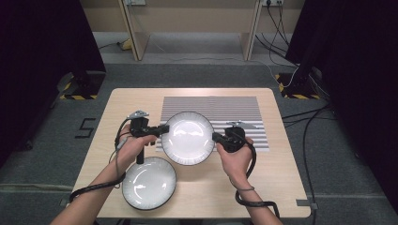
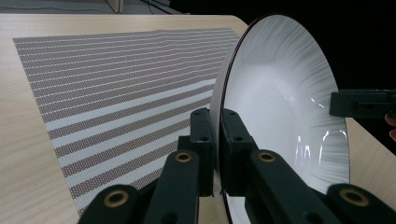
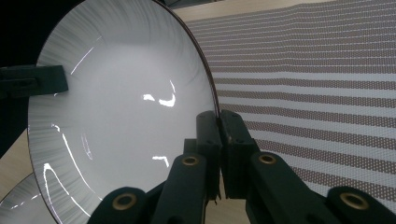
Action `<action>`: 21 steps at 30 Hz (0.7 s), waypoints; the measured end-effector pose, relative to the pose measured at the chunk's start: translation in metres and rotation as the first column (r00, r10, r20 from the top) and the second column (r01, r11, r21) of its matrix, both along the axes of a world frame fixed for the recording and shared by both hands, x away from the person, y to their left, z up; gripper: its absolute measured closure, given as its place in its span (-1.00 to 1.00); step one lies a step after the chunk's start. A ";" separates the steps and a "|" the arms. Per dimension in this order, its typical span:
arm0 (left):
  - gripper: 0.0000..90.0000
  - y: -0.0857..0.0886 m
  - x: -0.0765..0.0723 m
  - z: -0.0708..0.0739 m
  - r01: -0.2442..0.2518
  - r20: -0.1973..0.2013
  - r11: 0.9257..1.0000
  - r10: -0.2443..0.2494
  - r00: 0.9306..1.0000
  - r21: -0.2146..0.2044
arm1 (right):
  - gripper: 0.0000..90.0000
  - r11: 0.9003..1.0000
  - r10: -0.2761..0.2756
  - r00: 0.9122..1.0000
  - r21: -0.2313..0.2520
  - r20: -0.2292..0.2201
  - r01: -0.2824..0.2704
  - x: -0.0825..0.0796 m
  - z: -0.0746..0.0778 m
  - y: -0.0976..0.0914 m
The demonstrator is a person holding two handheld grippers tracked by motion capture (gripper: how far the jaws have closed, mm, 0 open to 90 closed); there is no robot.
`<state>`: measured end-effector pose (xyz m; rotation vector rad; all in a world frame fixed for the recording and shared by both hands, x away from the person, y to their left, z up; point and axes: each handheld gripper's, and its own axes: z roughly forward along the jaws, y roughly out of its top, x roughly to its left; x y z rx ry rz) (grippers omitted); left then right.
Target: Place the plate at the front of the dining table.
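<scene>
A white plate (image 1: 187,138) with a dark ribbed rim hangs above the table between both hands. My left gripper (image 1: 164,128) is shut on its left rim; in the left gripper view the jaws (image 2: 218,140) pinch the plate (image 2: 280,107) edge. My right gripper (image 1: 217,137) is shut on the opposite rim, its jaws (image 3: 217,135) clamped on the plate (image 3: 121,116) edge. A second white plate (image 1: 149,183) lies flat on the table near the front, below my left hand, and peeks in at the corner (image 3: 18,200).
A striped grey placemat (image 1: 234,112) lies on the wooden table (image 1: 281,187) under and behind the held plate. Cables trail from both grippers off the front edge. Black curtains, table legs and floor cables surround the table.
</scene>
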<state>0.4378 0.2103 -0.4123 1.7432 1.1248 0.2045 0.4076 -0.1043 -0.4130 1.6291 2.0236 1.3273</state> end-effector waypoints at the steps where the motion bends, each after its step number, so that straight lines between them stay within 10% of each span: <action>1: 0.88 -0.001 0.001 0.000 0.003 0.000 1.000 -0.003 1.000 0.003 | 0.95 1.000 -0.002 1.000 -0.001 0.001 0.002 0.001 0.000 -0.001; 21: 0.88 -0.012 0.023 -0.002 0.013 0.000 1.000 -0.013 1.000 -0.014 | 0.95 0.999 -0.036 0.999 -0.010 0.005 0.036 0.014 0.001 -0.009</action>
